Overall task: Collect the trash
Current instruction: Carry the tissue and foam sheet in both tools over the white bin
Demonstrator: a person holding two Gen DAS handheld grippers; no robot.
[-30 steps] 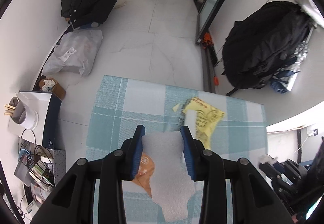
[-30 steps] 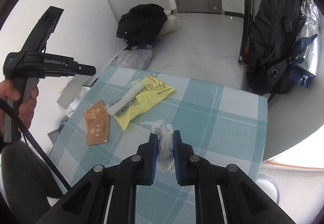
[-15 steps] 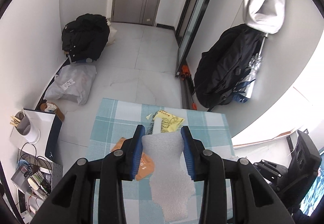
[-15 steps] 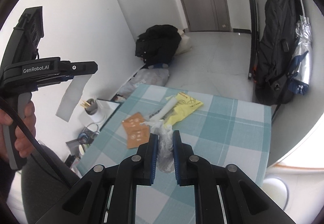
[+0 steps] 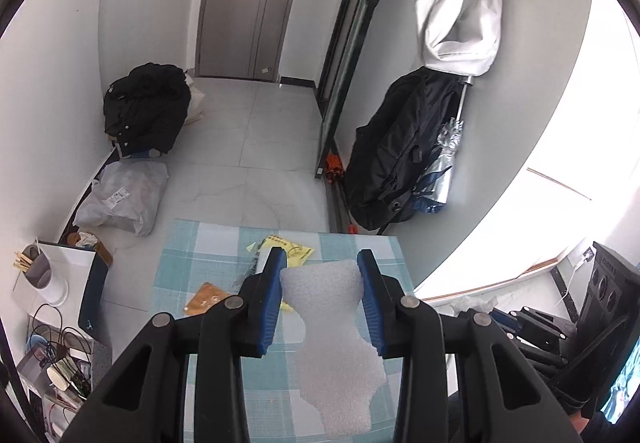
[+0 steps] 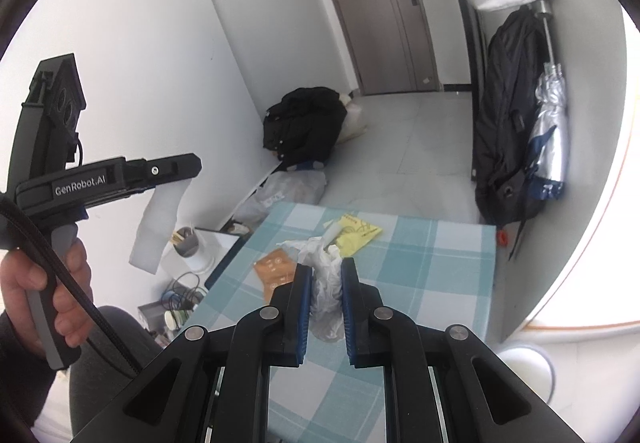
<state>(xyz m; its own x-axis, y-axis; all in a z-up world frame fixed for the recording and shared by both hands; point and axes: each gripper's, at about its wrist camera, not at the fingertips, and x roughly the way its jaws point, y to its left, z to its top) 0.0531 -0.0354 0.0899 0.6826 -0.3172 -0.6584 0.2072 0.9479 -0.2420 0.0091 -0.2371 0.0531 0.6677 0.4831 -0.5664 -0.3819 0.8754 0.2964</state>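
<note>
Jaws of left gripper [image 5: 320, 265] clamped on white foam sheet [image 5: 332, 339], jaws of right gripper [image 6: 323, 275] pinching crumpled white plastic wrap [image 6: 325, 283], both above checked tablecloth [image 6: 420, 267] bearing yellow packet [image 6: 358, 235] and orange sachet [image 6: 276, 269]; only right wrist view showing person's left hand [image 6: 44, 283]; pale cup [image 5: 38, 275] holding chopsticks.

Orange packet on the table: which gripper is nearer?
Hard to call; probably the right. The right gripper, shut on a tissue wad, hangs just right of the orange packet. The left gripper, holding foam, is raised well above the table.

yellow wrapper [image 5: 299, 251] partly hidden by left tool [image 5: 322, 263]
</note>
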